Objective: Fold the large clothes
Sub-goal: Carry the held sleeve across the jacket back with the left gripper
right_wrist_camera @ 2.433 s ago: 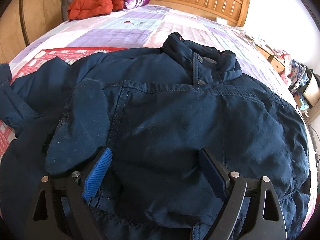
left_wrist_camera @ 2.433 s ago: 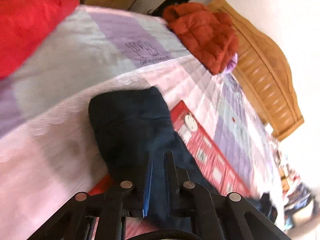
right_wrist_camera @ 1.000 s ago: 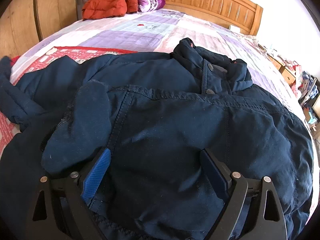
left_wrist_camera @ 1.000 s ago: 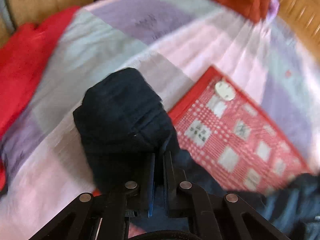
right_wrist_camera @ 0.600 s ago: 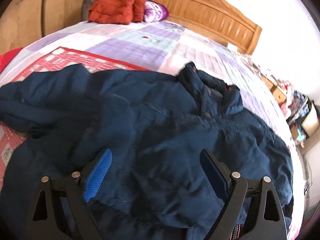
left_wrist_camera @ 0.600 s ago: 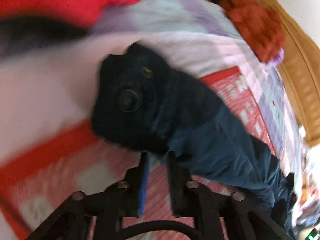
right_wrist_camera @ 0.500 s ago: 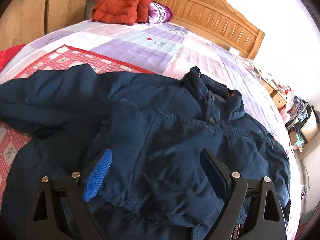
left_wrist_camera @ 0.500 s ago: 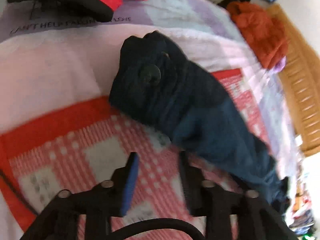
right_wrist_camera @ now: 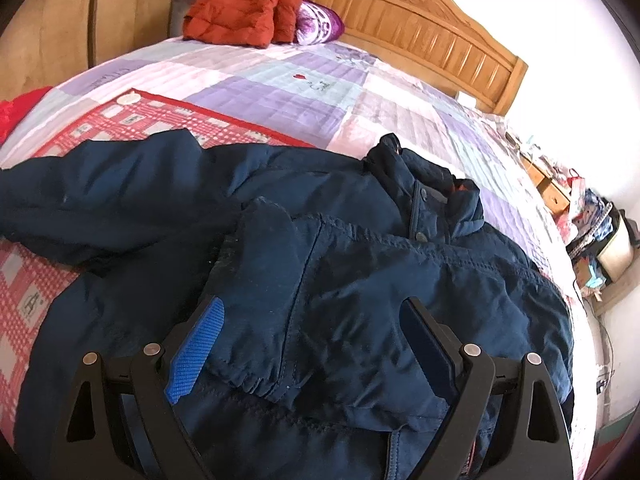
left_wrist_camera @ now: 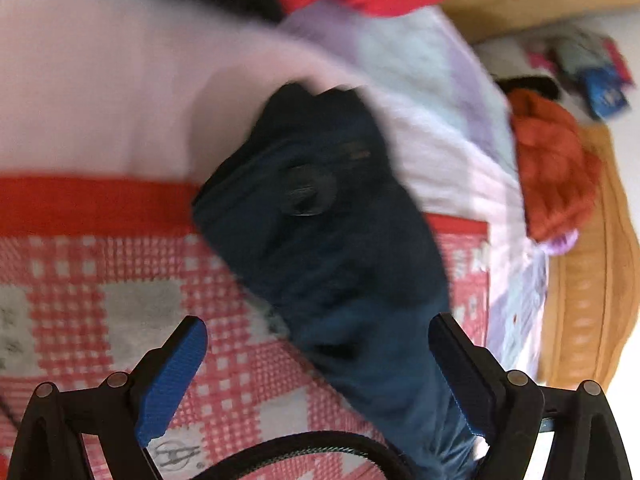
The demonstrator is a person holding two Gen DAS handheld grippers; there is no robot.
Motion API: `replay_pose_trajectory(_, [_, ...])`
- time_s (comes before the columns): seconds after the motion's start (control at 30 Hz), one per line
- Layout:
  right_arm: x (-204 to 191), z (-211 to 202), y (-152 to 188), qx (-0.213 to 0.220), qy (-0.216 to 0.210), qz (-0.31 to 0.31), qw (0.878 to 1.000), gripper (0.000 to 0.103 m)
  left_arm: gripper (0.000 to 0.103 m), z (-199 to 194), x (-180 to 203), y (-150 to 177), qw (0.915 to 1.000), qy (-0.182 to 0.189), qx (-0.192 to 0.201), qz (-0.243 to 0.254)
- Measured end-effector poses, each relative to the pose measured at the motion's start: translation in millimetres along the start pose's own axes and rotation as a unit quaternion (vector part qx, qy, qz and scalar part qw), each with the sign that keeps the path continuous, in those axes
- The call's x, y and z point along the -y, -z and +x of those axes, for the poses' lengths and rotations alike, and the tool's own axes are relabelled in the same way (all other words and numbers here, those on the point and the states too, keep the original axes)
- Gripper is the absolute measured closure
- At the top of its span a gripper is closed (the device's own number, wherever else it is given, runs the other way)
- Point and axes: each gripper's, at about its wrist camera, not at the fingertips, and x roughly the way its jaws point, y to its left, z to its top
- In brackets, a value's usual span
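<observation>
A: Where is the dark navy padded jacket [right_wrist_camera: 360, 280] seen?
B: Spread on the red checked mat [right_wrist_camera: 132, 124]; its sleeve [left_wrist_camera: 332, 232] lies between the opening left gripper [left_wrist_camera: 320, 364], unpressed.
A: And the right gripper [right_wrist_camera: 312, 340]?
B: Held wide above the jacket, nothing gripped.

Left hand-held gripper [left_wrist_camera: 318, 330] opening over sleeve [left_wrist_camera: 320, 216] (blurred).

Bedroom clutter around the bed

An orange puffer jacket [right_wrist_camera: 244, 14] is lying against the wooden headboard [right_wrist_camera: 432, 36]; a red checked mat [right_wrist_camera: 132, 124] is covering part of the pastel patchwork quilt [right_wrist_camera: 280, 88].
</observation>
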Motion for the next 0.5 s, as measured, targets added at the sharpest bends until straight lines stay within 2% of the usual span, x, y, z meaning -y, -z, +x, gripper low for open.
replay_pose_trajectory(0.07, [0.5, -1.8, 0.3, 0.002, -0.001, -0.002, 1.000, 0.010, 0.010, 20.2, -3.7, -5.1, 0.9992, 0.025, -0.015, -0.028])
replay_pose_trajectory(0.13, [2.2, -4.0, 1.3, 0.002, 0.001, -0.005, 1.000, 0.010, 0.010, 32.1, 3.9, -9.5, 0.9985, 0.033, -0.021, -0.038])
replay_pose_trajectory(0.2, [4.4, -6.0, 1.3, 0.005, 0.002, -0.005, 1.000, 0.010, 0.013, 36.3, 22.7, -12.3, 0.9986, 0.051, -0.013, -0.006])
replay_pose_trajectory(0.27, [7.2, -7.6, 1.1, 0.007, 0.008, -0.006, 1.000, 0.010, 0.048, 30.3, 35.6, -16.1, 0.9975, 0.067, 0.015, 0.018])
replay_pose_trajectory(0.3, [9.8, -7.4, 0.9, 0.006, 0.010, -0.005, 1.000, 0.010, 0.081, 29.1, 37.7, -19.4, 0.9967, 0.078, 0.015, 0.016])
replay_pose_trajectory(0.33, [13.4, -6.4, 0.4, 0.005, 0.013, -0.002, 1.000, 0.010, 0.082, 24.7, 42.2, -26.2, 0.9953, 0.094, 0.013, 0.018])
replay_pose_trajectory(0.43, [23.3, 0.7, -4.2, -0.001, 0.020, 0.008, 1.000, 0.010, 0.090, 10.9, 53.7, -38.5, 0.9922, 0.109, 0.023, 0.055])
replay_pose_trajectory(0.5, [30.5, 5.9, -9.9, 0.000, 0.021, 0.024, 0.999, 0.010, 0.090, 6.6, 55.9, -46.6, 0.9910, 0.096, 0.030, 0.089])
